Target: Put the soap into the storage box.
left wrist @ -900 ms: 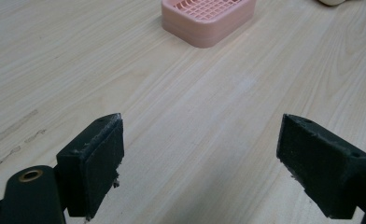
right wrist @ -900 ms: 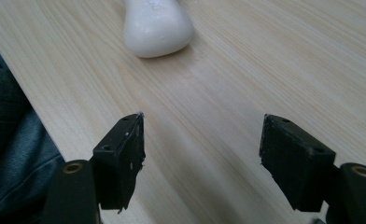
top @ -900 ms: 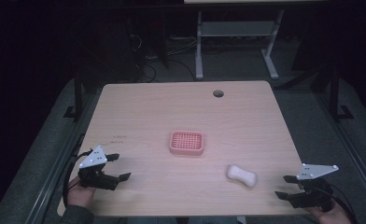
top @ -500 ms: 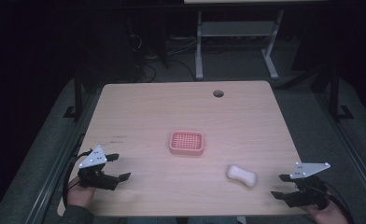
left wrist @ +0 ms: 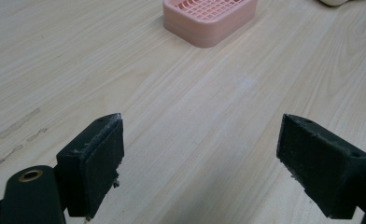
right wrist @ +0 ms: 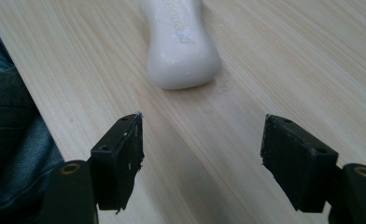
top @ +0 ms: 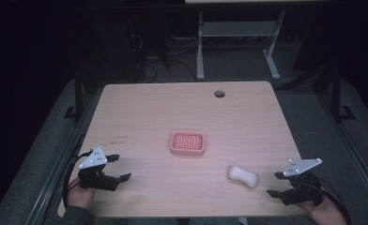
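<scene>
Soap bar [top: 242, 176], white, waisted shape, lies flat on the wooden table [top: 144, 117] toward the near right, nothing touching it. Long axis runs roughly left-far to right-near in the high view. In the right gripper view the bar [right wrist: 181, 42] sits straight ahead of the jaws, one rounded end pointing back at them, embossed lettering on top (too blurred to read).

Pink soap dish [top: 187, 143] with a grid top sits near the table centre, left of and farther away than the soap, clearly apart from it. Dish is empty. In the left gripper view the dish [left wrist: 209, 18] is well ahead of the jaws and slightly right of centre, with a sliver of something white at the top right edge.

Left gripper [top: 116, 168] is at the near left corner of the table, held in the person's left hand [top: 81, 194], jaws spread wide with bare wood between them, grasping nothing. Faint dark scuff marks on the wood [left wrist: 17, 126] just to its left.

Right gripper [top: 275, 183] is at the near right edge, just right of the soap and not touching it. Jaws spread wide, nothing between them. Person's right hand [top: 325, 211] holds it from the near side. Dark fabric [right wrist: 8, 121] shows past the table edge in the right gripper view.

Round cable hole [top: 219, 93] in the table near the far edge, right of centre. Grey metal frame [top: 238, 33] stands on the floor beyond the table.
</scene>
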The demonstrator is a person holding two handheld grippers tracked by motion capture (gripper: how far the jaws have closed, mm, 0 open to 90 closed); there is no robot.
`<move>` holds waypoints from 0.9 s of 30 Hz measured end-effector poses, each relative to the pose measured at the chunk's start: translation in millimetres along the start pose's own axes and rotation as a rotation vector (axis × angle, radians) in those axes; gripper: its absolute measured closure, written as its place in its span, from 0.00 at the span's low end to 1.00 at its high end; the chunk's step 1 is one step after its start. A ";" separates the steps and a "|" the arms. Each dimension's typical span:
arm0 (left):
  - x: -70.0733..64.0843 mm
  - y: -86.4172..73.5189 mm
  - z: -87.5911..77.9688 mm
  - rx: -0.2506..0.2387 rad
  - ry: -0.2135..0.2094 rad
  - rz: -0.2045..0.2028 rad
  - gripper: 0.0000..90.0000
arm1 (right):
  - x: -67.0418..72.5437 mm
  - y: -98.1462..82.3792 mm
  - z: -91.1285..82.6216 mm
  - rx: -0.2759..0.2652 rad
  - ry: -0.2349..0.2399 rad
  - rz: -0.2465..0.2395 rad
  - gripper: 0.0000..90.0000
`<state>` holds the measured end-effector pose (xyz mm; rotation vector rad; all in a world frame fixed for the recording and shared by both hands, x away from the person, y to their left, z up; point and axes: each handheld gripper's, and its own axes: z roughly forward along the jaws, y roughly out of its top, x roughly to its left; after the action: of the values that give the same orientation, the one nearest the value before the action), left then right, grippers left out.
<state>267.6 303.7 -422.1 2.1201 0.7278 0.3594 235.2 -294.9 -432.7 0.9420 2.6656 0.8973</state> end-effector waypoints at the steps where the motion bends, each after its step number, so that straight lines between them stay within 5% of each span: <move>1: 0.1 -0.1 -0.2 -0.002 0.000 -0.002 0.16 | 0.1 1.0 0.7 0.002 0.000 -0.001 0.32; 27: 0.4 -0.3 -1.3 -0.007 0.001 -0.005 0.16 | 5.4 30.9 18.9 0.036 0.039 -0.063 0.31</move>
<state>267.2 304.9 -421.6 2.1110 0.7312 0.3604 253.4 -263.3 -429.3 0.8517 2.7361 0.8661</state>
